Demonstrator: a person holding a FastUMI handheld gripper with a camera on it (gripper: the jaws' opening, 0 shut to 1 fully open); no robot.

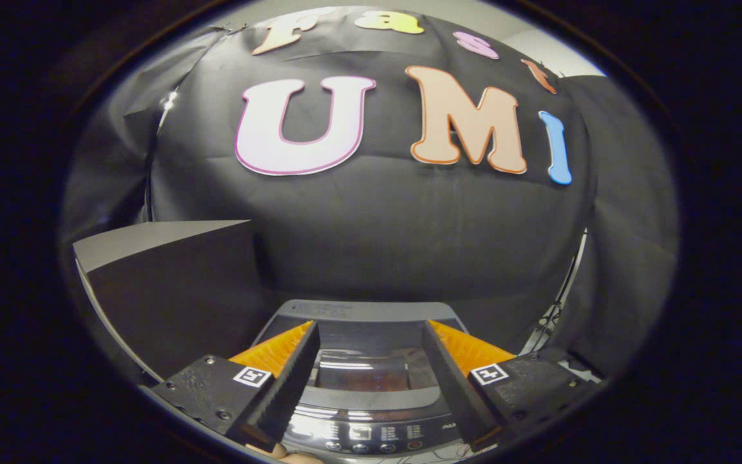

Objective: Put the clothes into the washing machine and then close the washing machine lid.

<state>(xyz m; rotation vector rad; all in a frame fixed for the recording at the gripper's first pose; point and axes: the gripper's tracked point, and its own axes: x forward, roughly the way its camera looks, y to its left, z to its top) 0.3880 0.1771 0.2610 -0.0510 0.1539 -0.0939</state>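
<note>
Taking the washing machine (368,380) as the landmark: it stands low at the middle of the gripper view, directly below and between the gripper's two fingers, its back against the black cloth wall (409,225) of the booth.

To the left of the washing machine, and rising higher than it, stands a dark box (171,290) with a lighter grey top face; its right side comes near the machine's rear left corner.

Over the machine's left part reaches the gripper's left finger (281,374), with a small square black-and-white marker (252,376) on the block behind it.

Between the fingers lies the washing machine lid (364,367), closed flat, its glossy see-through panel catching streaks of light. On the near side of the lid runs the control panel (371,435) with a row of round buttons and small printed legends; the print is too small and blurred to read, and the few pale characters at the panel's right end cannot be made out either.

Over the machine's right part reaches the right finger (449,374), bearing a matching marker (488,374).

The gripper (368,335) is spread wide apart and has hold of nothing; only the lid shows in the gap.

To the right of the machine, thin cables (548,322) hang by the cloth.
</note>
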